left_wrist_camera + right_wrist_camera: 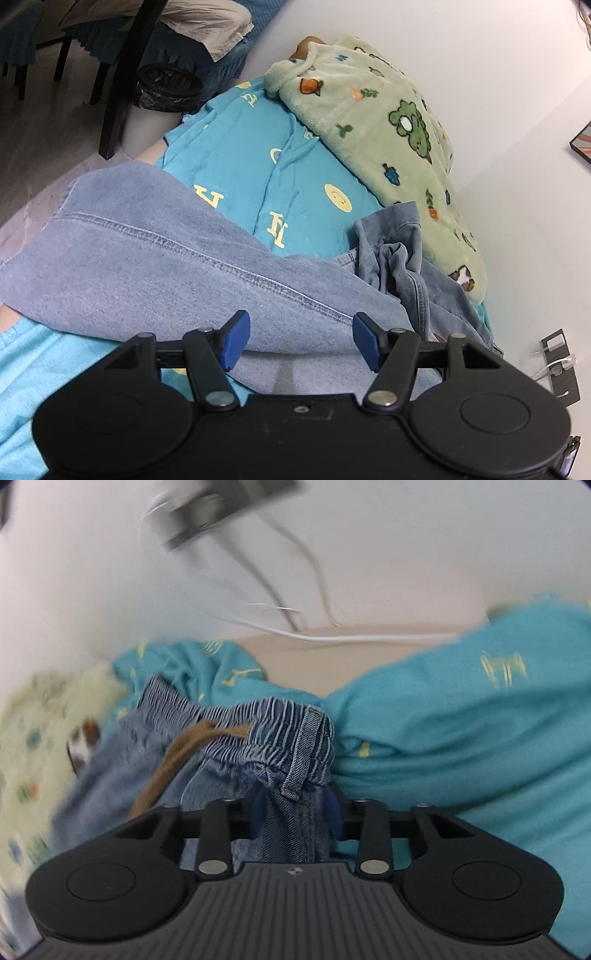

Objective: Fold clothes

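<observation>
A pair of light blue jeans (155, 266) lies across a turquoise bed sheet (258, 158). In the left wrist view a leg spreads flat in front of my left gripper (301, 341), which is open and empty just above the denim, its blue pads (236, 339) apart. In the right wrist view my right gripper (295, 812) is shut on the jeans (291, 812) just below the elastic waistband (258, 716), which has a brown drawstring (177, 753). The fabric hides the pads. This view is motion-blurred.
A green fleece blanket (388, 122) with cartoon prints lies along the white wall (461, 44). Wall sockets (557, 362) with cables (332, 635) are near the bed. Dark chair legs (122, 81) and a lined bin (166, 88) stand on the floor to the left.
</observation>
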